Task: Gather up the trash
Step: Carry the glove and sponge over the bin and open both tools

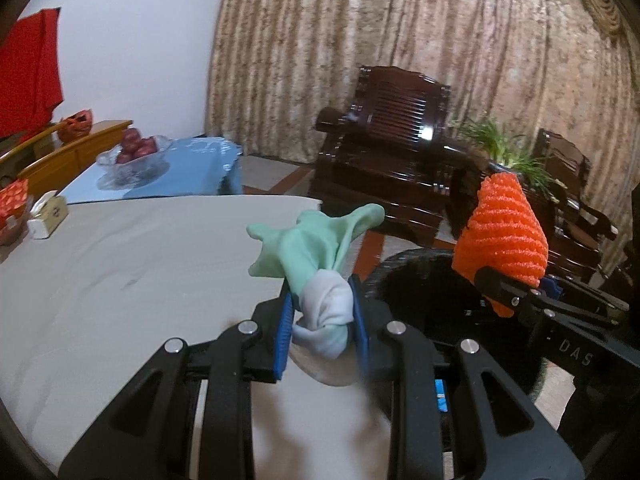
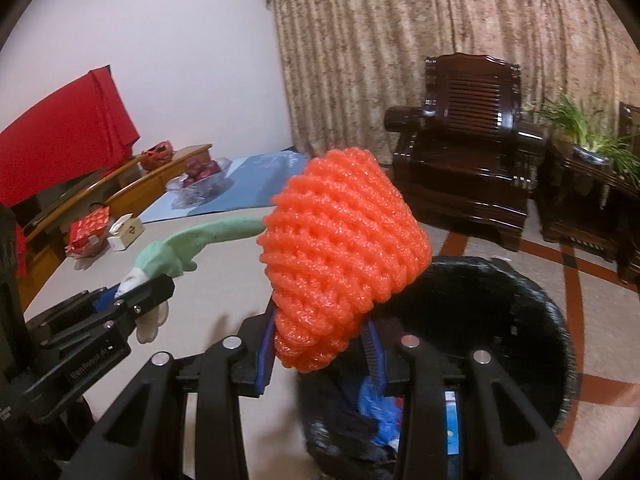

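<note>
Two grippers tilt downward side by side, left gripper [image 1: 320, 320] clamping one mint-green glove [image 1: 316, 248] above the table [image 1: 120, 280] edge, right gripper [image 2: 320, 344] pinching one orange foam net [image 2: 340, 248] over one black bin [image 2: 532, 320].

- Left wrist view: mounted behind the left gripper [image 1: 322, 320], looking forward and downward along its fingers; the pads fill the lower centre at close range, over the edge of the pale table [image 1: 120, 280]
- Right wrist view: mounted behind the right gripper [image 2: 320, 344], same forward, downward tilt, positioned above the black bin [image 2: 540, 320] beside the table [image 2: 208, 304]
- Cross-visibility: the right gripper [image 1: 516, 292] appears at the right edge of the left view; the left gripper [image 2: 132, 300] appears at the left of the right view
- Shared scene: table, bin [image 1: 420, 280], dark wooden armchair [image 1: 400, 120] [image 2: 472, 128], curtain [image 1: 360, 40] [image 2: 400, 20], fruit bowl [image 1: 134, 156] [image 2: 200, 180]
</note>
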Demonstrator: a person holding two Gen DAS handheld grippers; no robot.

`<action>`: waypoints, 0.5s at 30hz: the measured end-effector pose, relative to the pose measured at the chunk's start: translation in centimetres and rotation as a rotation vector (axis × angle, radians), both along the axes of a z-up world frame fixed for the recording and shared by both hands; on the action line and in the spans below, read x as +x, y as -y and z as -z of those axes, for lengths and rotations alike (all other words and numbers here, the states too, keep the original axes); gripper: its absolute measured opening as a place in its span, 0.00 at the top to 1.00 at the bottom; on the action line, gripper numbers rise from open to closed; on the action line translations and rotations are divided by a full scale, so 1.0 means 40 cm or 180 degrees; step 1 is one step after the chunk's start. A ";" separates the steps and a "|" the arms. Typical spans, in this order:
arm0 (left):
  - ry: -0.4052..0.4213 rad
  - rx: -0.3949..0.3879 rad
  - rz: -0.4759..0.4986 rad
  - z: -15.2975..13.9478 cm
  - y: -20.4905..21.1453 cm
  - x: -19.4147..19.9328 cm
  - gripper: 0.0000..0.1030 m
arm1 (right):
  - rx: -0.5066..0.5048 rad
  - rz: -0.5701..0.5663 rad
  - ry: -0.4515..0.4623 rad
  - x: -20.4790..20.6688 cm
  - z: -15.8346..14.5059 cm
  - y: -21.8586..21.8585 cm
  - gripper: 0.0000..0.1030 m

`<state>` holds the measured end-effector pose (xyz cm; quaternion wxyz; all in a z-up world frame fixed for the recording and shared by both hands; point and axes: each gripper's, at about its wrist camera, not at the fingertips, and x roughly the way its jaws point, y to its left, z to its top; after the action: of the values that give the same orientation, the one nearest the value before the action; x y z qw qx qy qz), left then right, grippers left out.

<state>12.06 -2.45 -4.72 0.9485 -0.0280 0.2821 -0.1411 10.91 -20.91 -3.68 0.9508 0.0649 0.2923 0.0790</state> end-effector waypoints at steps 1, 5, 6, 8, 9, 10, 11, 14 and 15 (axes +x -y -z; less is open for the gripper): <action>0.0002 -0.0002 0.0030 0.000 0.013 0.001 0.76 | -0.0006 0.0031 -0.0002 -0.006 0.000 0.016 0.64; 0.0012 -0.0005 0.0159 -0.001 0.076 -0.001 0.76 | -0.0032 0.0145 -0.0013 -0.026 0.002 0.075 0.64; 0.0015 -0.0002 0.0183 -0.001 0.089 0.001 0.76 | -0.0032 0.0176 -0.0015 -0.031 0.002 0.090 0.64; 0.0012 0.0005 0.0256 0.002 0.120 0.001 0.76 | -0.0029 0.0223 -0.0020 -0.037 0.004 0.107 0.64; 0.0011 0.0007 0.0274 0.002 0.129 0.002 0.76 | -0.0031 0.0255 -0.0023 -0.040 0.005 0.120 0.64; 0.0009 0.0012 0.0308 0.005 0.144 0.004 0.76 | -0.0034 0.0271 -0.0025 -0.042 0.006 0.128 0.64; 0.0007 0.0017 0.0333 0.006 0.155 0.005 0.76 | -0.0039 0.0298 -0.0031 -0.045 0.008 0.140 0.64; -0.0015 0.0034 0.0420 0.015 0.187 0.010 0.76 | -0.0051 0.0360 -0.0047 -0.051 0.015 0.165 0.64; -0.0025 0.0044 0.0451 0.021 0.200 0.013 0.76 | -0.0052 0.0378 -0.0054 -0.052 0.019 0.175 0.64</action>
<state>12.59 -10.46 -5.57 0.9352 -0.0020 0.2881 -0.2058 8.81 -27.93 -4.42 0.9518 0.0751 0.2967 0.0195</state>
